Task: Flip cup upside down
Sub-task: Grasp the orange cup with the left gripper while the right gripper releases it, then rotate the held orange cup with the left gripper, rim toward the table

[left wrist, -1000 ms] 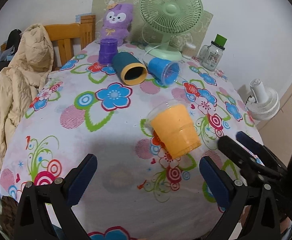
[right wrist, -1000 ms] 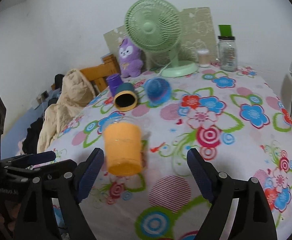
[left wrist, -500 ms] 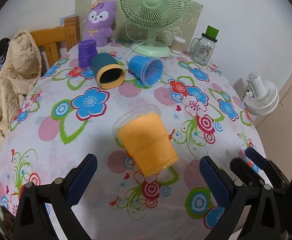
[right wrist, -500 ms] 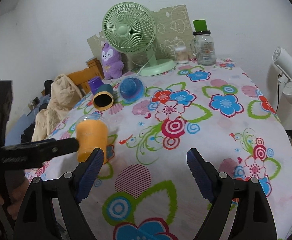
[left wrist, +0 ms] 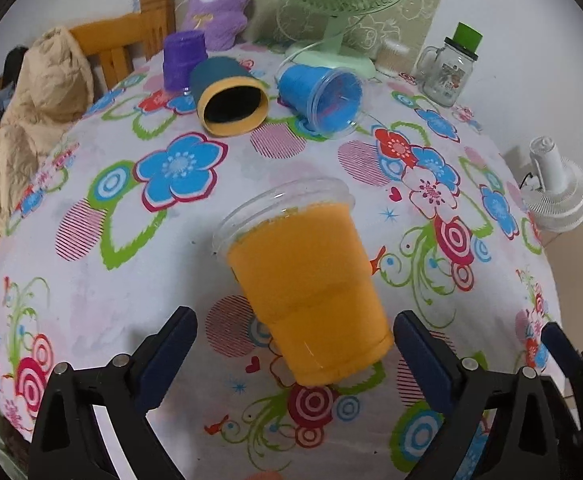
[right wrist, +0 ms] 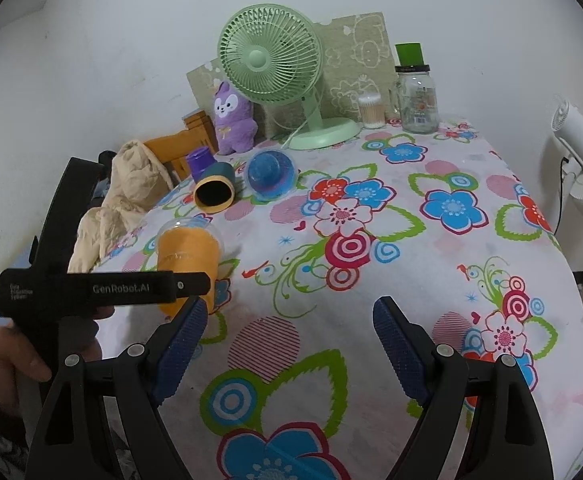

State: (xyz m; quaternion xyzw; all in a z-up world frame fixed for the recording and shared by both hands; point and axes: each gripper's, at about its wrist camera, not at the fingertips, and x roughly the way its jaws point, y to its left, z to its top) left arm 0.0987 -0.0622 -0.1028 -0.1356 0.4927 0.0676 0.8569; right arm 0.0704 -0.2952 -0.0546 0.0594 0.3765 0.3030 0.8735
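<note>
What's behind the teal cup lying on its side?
An upside-down purple cup stands right behind the teal cup, with a purple plush farther back. The purple cup's lower edge is hidden by the teal one.

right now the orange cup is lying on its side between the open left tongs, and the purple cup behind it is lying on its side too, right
Not quite. The purple cup stands upside down, mouth on the tablecloth, as the left wrist view shows. The rest holds: the orange cup lies on its side between the open left tongs.
</note>
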